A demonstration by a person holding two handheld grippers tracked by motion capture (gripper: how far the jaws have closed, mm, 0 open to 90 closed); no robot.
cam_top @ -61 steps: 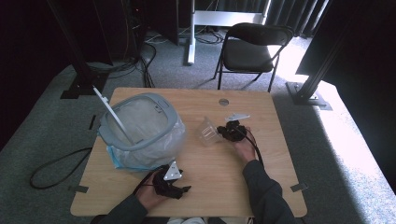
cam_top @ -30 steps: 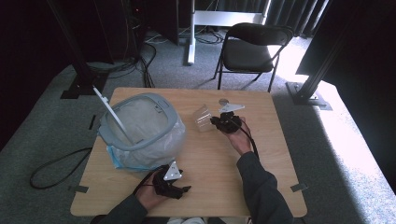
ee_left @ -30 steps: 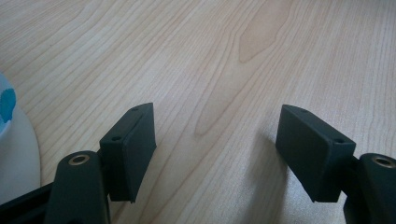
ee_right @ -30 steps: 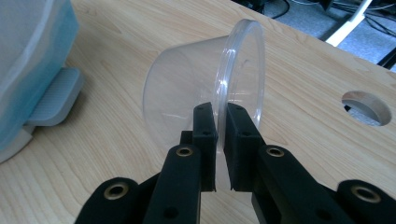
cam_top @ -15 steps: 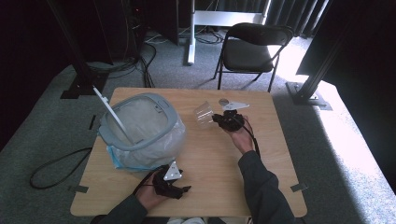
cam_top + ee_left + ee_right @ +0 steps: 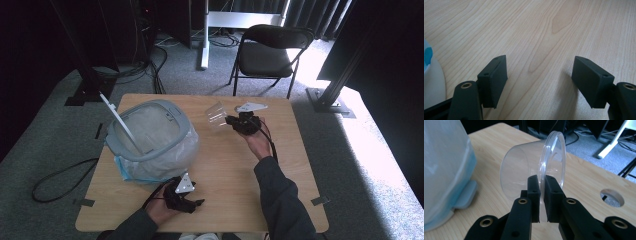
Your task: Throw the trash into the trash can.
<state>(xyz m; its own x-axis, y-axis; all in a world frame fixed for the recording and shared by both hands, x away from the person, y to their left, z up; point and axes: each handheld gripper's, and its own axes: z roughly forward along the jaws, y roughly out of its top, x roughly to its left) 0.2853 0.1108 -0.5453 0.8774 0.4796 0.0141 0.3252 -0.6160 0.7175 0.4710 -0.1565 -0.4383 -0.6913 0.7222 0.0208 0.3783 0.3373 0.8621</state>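
**Right gripper holds a clear cup over the far side of the table**

In the high view the right gripper (image 6: 231, 121) is at about 1 o'clock from the table's (image 6: 235, 175) centre, near the far edge. Its jaws are pinched nearly together on the rim of a clear plastic cup (image 6: 216, 116), which sticks out toward 9 o'clock, lying on its side in the air with its base pointing to the bin (image 6: 150, 140). In the right gripper view the cup (image 6: 534, 170) has its wall clamped between the two black pads, the open mouth facing 3 o'clock and the base toward the bin (image 6: 446, 170) at 9 o'clock. A round hole in the table (image 6: 612, 197) sits at 3 o'clock.

The left gripper (image 6: 192, 204) is low at 7 o'clock, near the table's close edge, just beside the bin's bag. In the left gripper view its jaws stand wide apart with nothing between them, only bare wood grain (image 6: 544, 37) beneath
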